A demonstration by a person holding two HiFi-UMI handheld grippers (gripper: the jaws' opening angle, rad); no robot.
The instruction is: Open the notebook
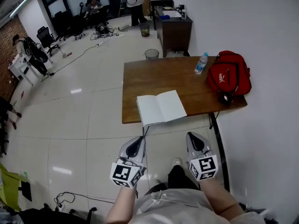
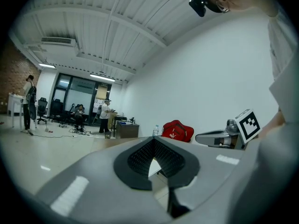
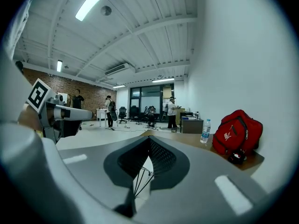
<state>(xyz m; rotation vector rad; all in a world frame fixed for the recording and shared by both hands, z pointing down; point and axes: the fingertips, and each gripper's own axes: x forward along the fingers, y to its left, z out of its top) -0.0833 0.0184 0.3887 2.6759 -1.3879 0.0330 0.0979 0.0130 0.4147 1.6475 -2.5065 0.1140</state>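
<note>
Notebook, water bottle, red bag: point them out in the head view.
notebook (image 1: 149, 110), head view, left open page.
water bottle (image 1: 200, 65), head view, its body.
red bag (image 1: 230, 74), head view, top panel.

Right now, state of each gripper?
Left gripper: closed, holding nothing.
Right gripper: closed, holding nothing.

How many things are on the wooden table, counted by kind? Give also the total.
notebook, lying open: 1
water bottle: 1
red bag: 1
Total: 3
</note>
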